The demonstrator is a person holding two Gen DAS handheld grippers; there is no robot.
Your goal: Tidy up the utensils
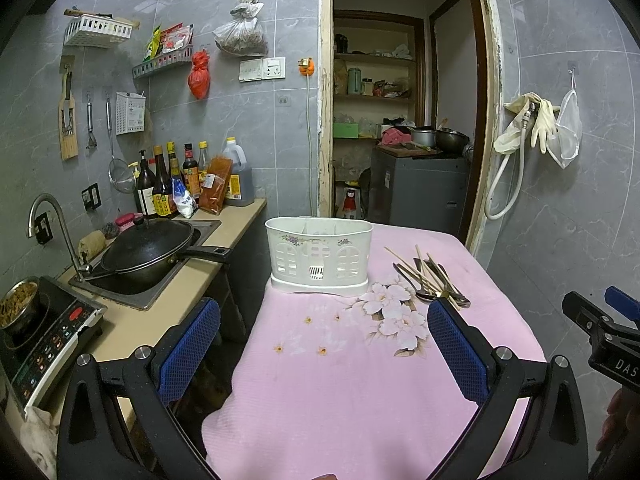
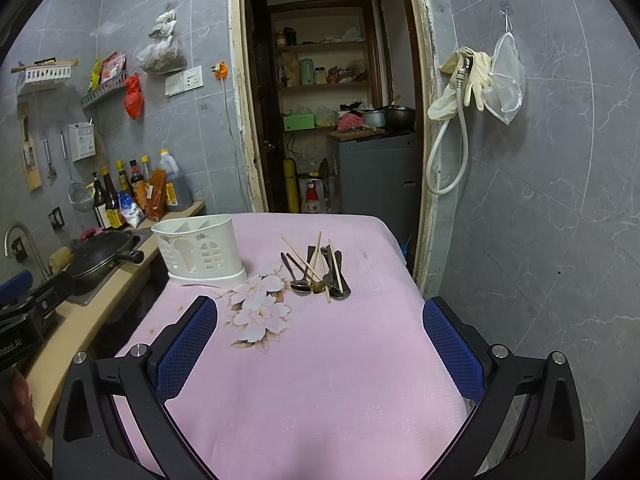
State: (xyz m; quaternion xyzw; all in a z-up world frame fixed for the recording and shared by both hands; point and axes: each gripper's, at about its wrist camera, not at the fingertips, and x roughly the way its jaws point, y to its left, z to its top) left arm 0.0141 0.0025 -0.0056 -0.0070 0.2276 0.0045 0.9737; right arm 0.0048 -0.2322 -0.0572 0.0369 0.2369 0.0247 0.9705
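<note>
A white plastic utensil holder (image 1: 319,255) with compartments stands at the far left of the pink flowered tablecloth (image 1: 344,392); it also shows in the right wrist view (image 2: 199,250). A pile of metal spoons and wooden chopsticks (image 1: 430,280) lies to its right, also in the right wrist view (image 2: 318,270). My left gripper (image 1: 324,320) is open and empty above the cloth, short of the holder. My right gripper (image 2: 320,320) is open and empty, short of the pile. The right gripper shows at the left view's right edge (image 1: 600,332).
A counter on the left holds a sink with a black wok (image 1: 152,250), a tap (image 1: 52,224), sauce bottles (image 1: 180,180) and an induction cooker (image 1: 44,336). An open doorway (image 1: 404,120) lies behind the table. A hose and gloves (image 2: 460,92) hang on the right wall.
</note>
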